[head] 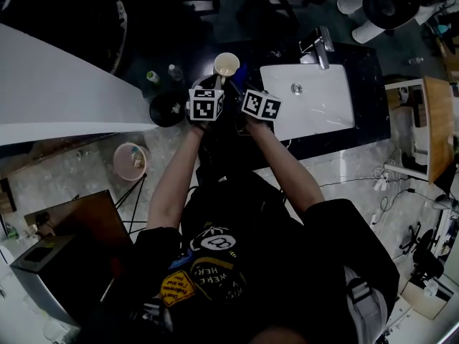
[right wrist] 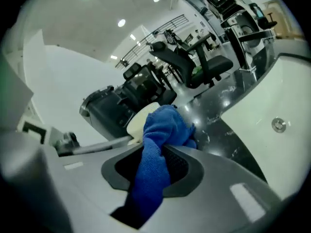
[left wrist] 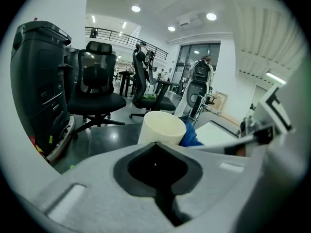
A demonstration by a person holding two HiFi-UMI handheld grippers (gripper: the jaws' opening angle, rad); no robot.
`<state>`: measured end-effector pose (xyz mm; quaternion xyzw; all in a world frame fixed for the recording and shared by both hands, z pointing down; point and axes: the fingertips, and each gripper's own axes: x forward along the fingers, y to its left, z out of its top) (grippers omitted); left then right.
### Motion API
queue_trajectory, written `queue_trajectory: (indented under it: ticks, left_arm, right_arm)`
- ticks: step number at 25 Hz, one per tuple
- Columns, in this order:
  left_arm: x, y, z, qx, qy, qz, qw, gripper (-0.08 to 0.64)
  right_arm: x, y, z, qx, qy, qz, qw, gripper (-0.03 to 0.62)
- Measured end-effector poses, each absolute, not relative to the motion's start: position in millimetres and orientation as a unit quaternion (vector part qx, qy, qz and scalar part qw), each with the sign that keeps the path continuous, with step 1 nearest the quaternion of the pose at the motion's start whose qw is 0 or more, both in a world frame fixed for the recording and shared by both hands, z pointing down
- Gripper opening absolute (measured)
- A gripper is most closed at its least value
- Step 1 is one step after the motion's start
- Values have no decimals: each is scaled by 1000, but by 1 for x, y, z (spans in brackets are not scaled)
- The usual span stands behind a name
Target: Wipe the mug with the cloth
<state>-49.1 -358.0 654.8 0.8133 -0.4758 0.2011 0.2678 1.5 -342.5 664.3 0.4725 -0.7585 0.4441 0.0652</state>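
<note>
The cream mug (head: 226,64) is up over the dark counter, just beyond both grippers. In the left gripper view the mug (left wrist: 163,128) rises right behind my left gripper (left wrist: 158,161), whose jaws are closed; its lower part and handle are hidden by them. In the head view the left gripper (head: 213,86) sits just below and left of the mug. My right gripper (right wrist: 155,171) is shut on a blue cloth (right wrist: 163,130). The bunched end of the cloth presses against the side of the mug (right wrist: 138,120). The cloth (left wrist: 190,136) also shows at the mug's right.
A white sink (head: 326,113) with a tap (head: 318,46) lies to the right on the counter. A black round object (head: 167,110) and small bottles (head: 153,77) stand to the left. A pink bucket (head: 130,160) is on the floor. Office chairs (left wrist: 95,98) stand beyond the counter.
</note>
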Motion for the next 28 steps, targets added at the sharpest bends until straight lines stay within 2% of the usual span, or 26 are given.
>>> queue_trajectory:
  ticks: [3, 12, 18, 23, 25, 27, 28]
  left_arm:
    - [-52, -351, 651, 815, -475, 199, 266, 5]
    - [-105, -293, 627, 812, -493, 144, 279, 5]
    - [-117, -249, 613, 822, -487, 137, 261, 5]
    - [-120, -219, 608, 823, -491, 134, 253, 5]
    - [-122, -204, 608, 820, -495, 127, 259, 5]
    - [-125, -188, 608, 816, -499, 119, 266, 5]
    - [-127, -180, 607, 813, -503, 114, 270, 5]
  right_arm:
    - [4, -326, 687, 469, -762, 430, 121, 100]
    - [38, -271, 626, 489, -808, 310, 105, 98]
    - [51, -272, 635, 514, -807, 242, 162, 98]
    - [56, -286, 692, 497, -789, 266, 243, 102]
    - [50, -285, 699, 480, -799, 266, 247, 139]
    - [45, -284, 682, 471, -818, 249, 217, 250]
    - [44, -280, 670, 472, -826, 235, 199, 259]
